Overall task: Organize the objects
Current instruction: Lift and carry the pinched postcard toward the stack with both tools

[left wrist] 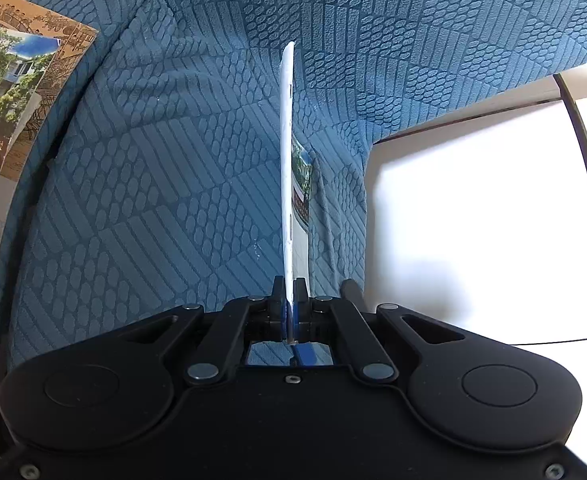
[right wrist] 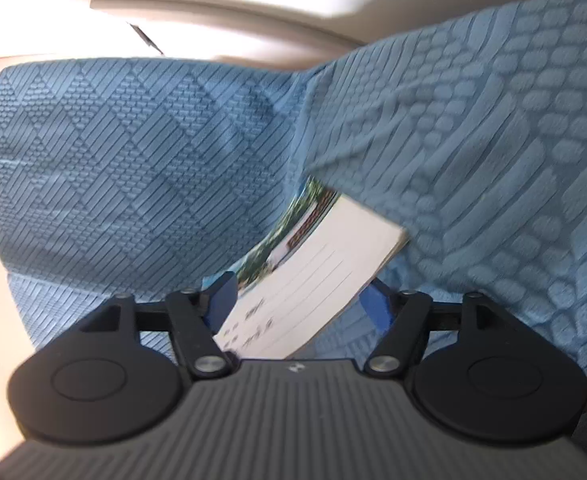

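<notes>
A thin white booklet [left wrist: 286,160] stands on edge in front of the left wrist camera, with a strip of photo print on its right face. My left gripper [left wrist: 289,284] is shut on its near end. In the right wrist view a booklet [right wrist: 313,264] shows a white lined face with handwriting and a photo strip. Its far end is tucked under a fold of blue fabric [right wrist: 473,160]. My right gripper [right wrist: 299,300] is open, its blue-padded fingers [right wrist: 221,304] on either side of the booklet; I see no pad pressing on it. This view is blurred.
A blue textured sofa cover [left wrist: 173,160] fills both views. A brown-covered book with a photo of trees [left wrist: 21,92] lies on it at the left. A bright white surface with a dark frame [left wrist: 473,220] is at the right.
</notes>
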The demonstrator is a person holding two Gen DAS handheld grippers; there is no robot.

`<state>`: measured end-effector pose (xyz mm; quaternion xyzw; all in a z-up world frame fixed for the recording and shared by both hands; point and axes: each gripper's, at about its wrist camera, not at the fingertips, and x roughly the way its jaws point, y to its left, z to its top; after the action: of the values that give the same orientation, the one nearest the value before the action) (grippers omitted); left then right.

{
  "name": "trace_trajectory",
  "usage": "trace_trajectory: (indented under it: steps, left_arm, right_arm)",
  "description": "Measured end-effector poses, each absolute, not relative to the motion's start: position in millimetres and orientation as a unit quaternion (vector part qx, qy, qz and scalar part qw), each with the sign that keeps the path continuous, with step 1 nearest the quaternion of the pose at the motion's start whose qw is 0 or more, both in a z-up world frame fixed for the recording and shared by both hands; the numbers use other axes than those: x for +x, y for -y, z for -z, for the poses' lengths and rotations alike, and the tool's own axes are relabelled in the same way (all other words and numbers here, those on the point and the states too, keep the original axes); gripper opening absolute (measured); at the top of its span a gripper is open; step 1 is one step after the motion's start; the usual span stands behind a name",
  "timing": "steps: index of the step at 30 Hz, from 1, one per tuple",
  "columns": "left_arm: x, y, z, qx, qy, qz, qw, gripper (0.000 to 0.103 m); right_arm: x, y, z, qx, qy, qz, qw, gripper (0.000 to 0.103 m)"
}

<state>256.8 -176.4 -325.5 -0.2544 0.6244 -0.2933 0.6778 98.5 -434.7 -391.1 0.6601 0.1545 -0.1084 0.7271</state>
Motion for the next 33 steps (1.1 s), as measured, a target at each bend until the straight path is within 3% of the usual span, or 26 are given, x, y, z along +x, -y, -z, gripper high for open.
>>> trace_trajectory:
  steps: [3,7,9,15,33]
  left_arm:
    - [257.8,174.1,322.3,-0.253,-0.622,0.293,0.681,0.001]
    - [258.7,169.9,317.2,-0.245,-0.616,0.29,0.69,0.002]
    - [259.1,167.6,316.0,-0.242,-0.614,0.291,0.693,0.002]
    - [257.0,159.5,311.5,-0.236,-0.613,0.294,0.694,0.002]
    - [233.4,115.8,258.9,-0.249,-0.598,0.334,0.685,0.003]
  right_arm:
    - [97.8,436.0,391.9,0.655,-0.155,0.135,0.727,0.052]
    - [99.0,433.4,388.1,0.635,-0.166,0.155,0.739,0.017]
    - [102.1,432.0,385.3,0.626,-0.168,0.154,0.746,0.01]
    - [98.2,425.5,364.7,0.596,-0.165,0.15,0.771,0.005]
    - [69.6,396.0,280.8,0.521,-0.154,0.145,0.827,0.004]
